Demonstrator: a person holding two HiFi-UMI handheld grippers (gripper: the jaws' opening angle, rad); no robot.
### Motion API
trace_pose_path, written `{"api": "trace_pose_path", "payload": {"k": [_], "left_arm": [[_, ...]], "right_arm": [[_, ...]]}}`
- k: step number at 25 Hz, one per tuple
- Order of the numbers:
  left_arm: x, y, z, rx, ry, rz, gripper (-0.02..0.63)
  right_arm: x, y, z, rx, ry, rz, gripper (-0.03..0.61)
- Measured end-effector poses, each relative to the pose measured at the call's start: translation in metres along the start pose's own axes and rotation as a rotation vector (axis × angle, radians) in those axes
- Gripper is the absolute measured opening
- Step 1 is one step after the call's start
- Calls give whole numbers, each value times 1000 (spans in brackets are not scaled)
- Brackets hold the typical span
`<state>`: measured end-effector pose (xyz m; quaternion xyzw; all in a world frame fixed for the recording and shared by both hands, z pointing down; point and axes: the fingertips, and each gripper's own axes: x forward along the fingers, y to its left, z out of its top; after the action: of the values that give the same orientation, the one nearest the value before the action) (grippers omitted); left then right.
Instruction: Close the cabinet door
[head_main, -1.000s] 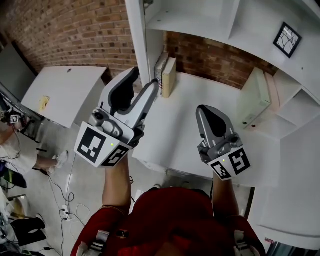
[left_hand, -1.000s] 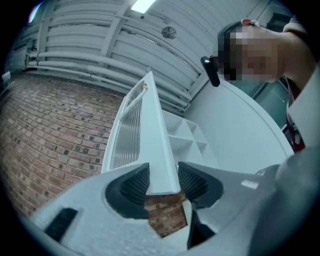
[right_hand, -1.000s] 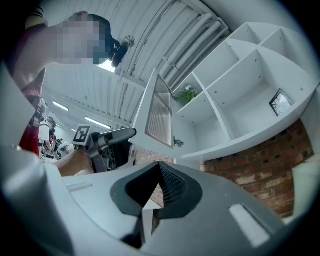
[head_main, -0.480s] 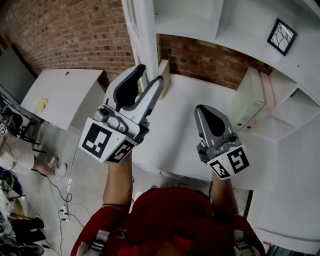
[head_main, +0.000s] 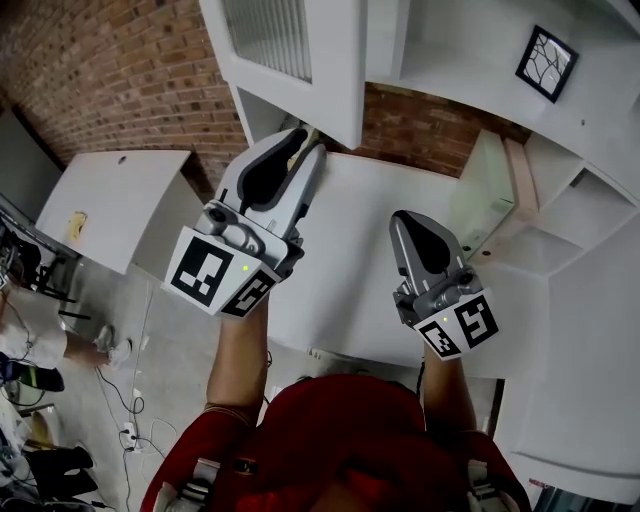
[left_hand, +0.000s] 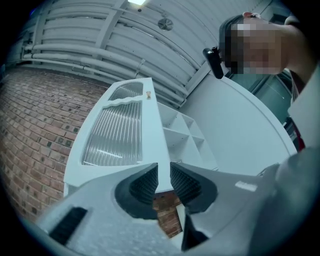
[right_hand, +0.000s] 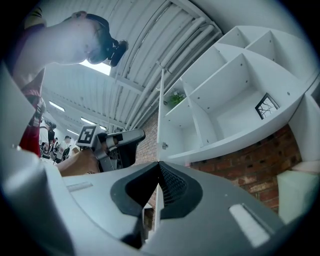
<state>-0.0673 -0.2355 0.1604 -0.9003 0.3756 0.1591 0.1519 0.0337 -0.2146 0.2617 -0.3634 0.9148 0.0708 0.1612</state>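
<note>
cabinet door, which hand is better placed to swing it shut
Left. The left tool has just been closing its jaws on the cabinet door's lower edge, which sits between them; the right tool is shut, empty, and away from the door.

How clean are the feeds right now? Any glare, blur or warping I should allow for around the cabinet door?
Head view: sharp and evenly lit, but the wide lens bows the cabinet door and the shelves. Left gripper view: strong fisheye with dark corners, ceiling lamp blown out, the door's ribbed glass crisp. Right gripper view: fisheye too, with ceiling lights glaring at the left; shelves clear.
</note>
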Motion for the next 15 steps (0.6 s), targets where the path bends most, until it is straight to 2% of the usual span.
{"api": "trace_pose_path", "payload": {"k": [8, 15], "left_arm": [[32, 9, -17, 7, 46, 9, 2], [47, 22, -37, 5, 92, 39, 0]], "right_arm": [[0, -17, -5, 9, 6, -9, 14], [1, -25, -11, 15, 11, -15, 12]]}}
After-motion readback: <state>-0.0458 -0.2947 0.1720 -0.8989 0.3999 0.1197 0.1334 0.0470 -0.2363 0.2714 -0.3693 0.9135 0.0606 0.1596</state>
